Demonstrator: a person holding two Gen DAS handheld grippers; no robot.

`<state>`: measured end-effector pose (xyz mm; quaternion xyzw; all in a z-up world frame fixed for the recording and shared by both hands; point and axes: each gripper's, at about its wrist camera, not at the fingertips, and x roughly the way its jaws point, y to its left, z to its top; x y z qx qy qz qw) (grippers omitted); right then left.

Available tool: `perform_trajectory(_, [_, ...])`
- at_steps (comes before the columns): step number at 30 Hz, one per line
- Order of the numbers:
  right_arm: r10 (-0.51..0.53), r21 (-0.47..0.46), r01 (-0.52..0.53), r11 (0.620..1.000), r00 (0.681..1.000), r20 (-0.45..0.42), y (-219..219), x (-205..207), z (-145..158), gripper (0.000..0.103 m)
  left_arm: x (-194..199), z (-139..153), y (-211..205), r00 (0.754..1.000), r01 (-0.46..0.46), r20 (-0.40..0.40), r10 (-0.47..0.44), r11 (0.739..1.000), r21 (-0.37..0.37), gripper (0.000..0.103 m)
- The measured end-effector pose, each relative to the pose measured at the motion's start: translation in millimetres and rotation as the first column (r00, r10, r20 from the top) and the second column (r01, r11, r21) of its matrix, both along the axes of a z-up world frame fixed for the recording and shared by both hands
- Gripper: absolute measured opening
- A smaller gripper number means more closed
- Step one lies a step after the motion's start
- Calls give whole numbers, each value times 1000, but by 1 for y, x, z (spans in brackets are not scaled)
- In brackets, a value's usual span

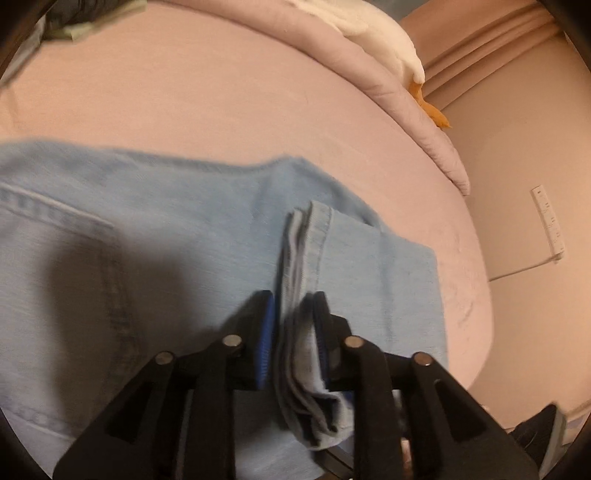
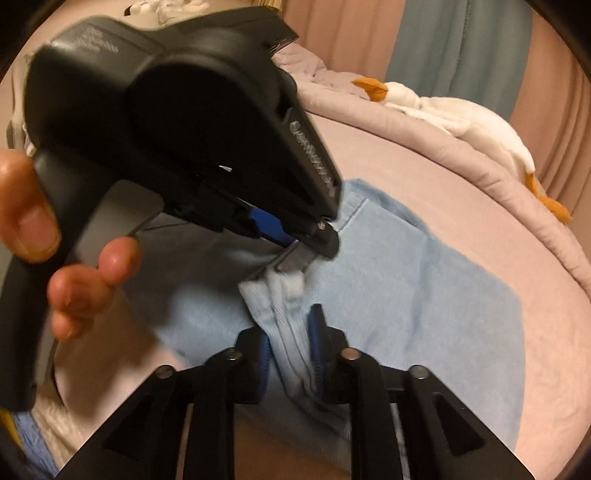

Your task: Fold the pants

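Light blue denim pants lie on a pink bed sheet. My left gripper is shut on the stacked leg hems, holding them above the laid-out denim. My right gripper is shut on the same bundle of hems, a little nearer the camera. In the right wrist view the left gripper's body fills the upper left, held by a hand, its tip pinching the denim just beyond my right fingers. The pants spread to the right beneath.
A rolled pink duvet runs along the bed's far edge with a white plush goose on it. Curtains hang behind. A power strip lies on the floor to the right of the bed. Dark clothing sits at the far left corner.
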<state>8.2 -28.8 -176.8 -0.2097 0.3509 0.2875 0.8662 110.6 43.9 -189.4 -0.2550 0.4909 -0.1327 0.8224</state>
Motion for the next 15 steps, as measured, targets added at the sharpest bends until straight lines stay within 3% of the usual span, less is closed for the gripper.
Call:
perform_trajectory(1, [9, 14, -9, 1000, 1000, -18, -4, 0, 3, 30, -3, 4, 3, 1000, -10, 17, 10, 999, 32, 37])
perform_trajectory(2, [20, 39, -18, 999, 999, -47, -10, 2, 9, 33, -5, 8, 7, 999, -23, 33, 21, 998, 55, 38])
perform_trajectory(5, [43, 171, -20, 985, 990, -133, -41, 6, 30, 36, -10, 21, 6, 997, -10, 74, 6, 999, 51, 38])
perform_trajectory(8, [-16, 270, 57, 961, 988, -153, -80, 16, 51, 36, -16, 28, -16, 992, 74, 103, -79, 996, 46, 36])
perform_trajectory(11, [-172, 254, 205, 945, 974, -149, -114, 34, 57, 36, -17, 30, -50, 977, 168, 126, -175, 984, 63, 35])
perform_trajectory(12, [-228, 232, 261, 937, 961, -158, -124, 40, 55, 35, -15, 27, -64, 974, 184, 118, -195, 978, 93, 29])
perform_trajectory(13, [-268, 215, 300, 930, 949, -166, -130, 43, 53, 32, -14, 21, -70, 974, 197, 94, -208, 974, 113, 23])
perform_trajectory(15, [-308, 180, 336, 924, 937, -167, -139, 48, 48, 24, -13, 4, -71, 978, 201, 19, -205, 971, 132, 19])
